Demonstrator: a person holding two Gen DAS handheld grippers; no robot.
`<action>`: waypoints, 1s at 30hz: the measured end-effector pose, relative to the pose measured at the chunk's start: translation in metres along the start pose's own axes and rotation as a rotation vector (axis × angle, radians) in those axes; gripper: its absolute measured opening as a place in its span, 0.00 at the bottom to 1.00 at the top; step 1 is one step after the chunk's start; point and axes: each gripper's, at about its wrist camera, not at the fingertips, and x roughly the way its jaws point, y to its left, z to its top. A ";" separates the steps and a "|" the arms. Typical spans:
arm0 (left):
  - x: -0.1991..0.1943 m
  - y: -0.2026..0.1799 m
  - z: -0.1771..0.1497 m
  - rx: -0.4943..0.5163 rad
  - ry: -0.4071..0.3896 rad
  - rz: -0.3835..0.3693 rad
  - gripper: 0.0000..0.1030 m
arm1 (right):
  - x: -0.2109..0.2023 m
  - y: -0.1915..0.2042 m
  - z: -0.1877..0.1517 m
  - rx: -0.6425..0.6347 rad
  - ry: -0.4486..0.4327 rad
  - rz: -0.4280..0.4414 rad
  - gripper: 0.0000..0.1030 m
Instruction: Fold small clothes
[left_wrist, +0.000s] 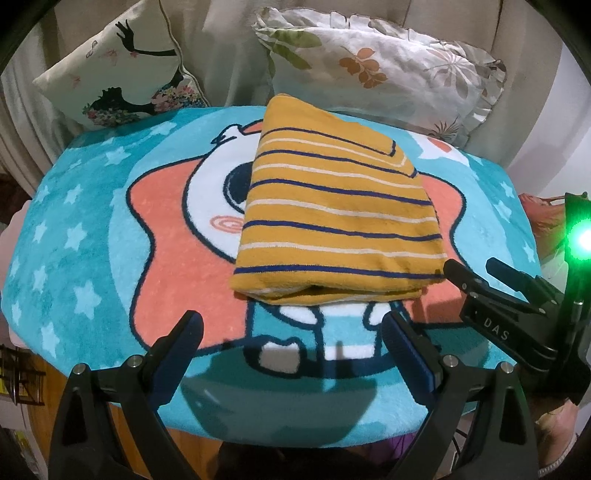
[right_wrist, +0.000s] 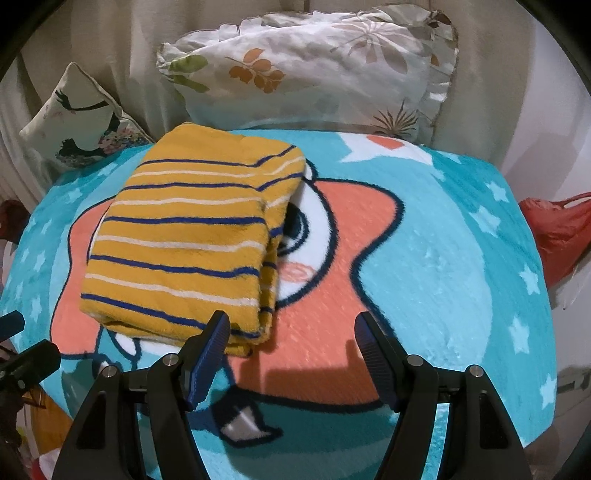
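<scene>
On the teal cartoon blanket (left_wrist: 85, 236) in front of me, the yellow striped garment (left_wrist: 332, 218) lies folded into a thick, roughly rectangular bundle, its navy and white stripes running across it and its layered near edge turned toward me. It rests over the white-faced figure printed on the coral star, about in the middle of the blanket in my left wrist view and toward the left in my right wrist view (right_wrist: 184, 240). My left gripper (left_wrist: 291, 336) hangs above the blanket's near part, just short of the bundle, with its fingers (left_wrist: 186, 334) spread wide and nothing between them. My right gripper (right_wrist: 291, 332) sits beside the bundle's near right corner; its fingers (right_wrist: 212, 338) are likewise spread wide with only blanket showing between them, and the left one stands in front of the garment's corner, though I cannot tell whether it touches the cloth. From the left wrist view the right gripper (left_wrist: 476, 269) shows at the right edge, tips just beside the bundle's lower right corner, with a green light glowing behind it. Behind the blanket lean a leaf-print pillow (left_wrist: 384, 70) and a smaller cushion with a black silhouette (left_wrist: 118, 66), against pale fabric. A red bag (right_wrist: 557, 229) lies off the blanket's right side.
</scene>
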 end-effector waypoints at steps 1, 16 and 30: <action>0.000 0.000 0.000 0.000 0.002 0.000 0.94 | 0.000 -0.001 0.000 -0.001 0.001 0.001 0.73; 0.003 -0.018 -0.001 0.051 0.020 -0.025 0.94 | -0.005 -0.019 -0.014 0.062 0.001 -0.018 0.73; 0.004 -0.017 -0.005 0.038 0.033 -0.038 0.94 | -0.008 -0.019 -0.017 0.057 0.003 -0.021 0.74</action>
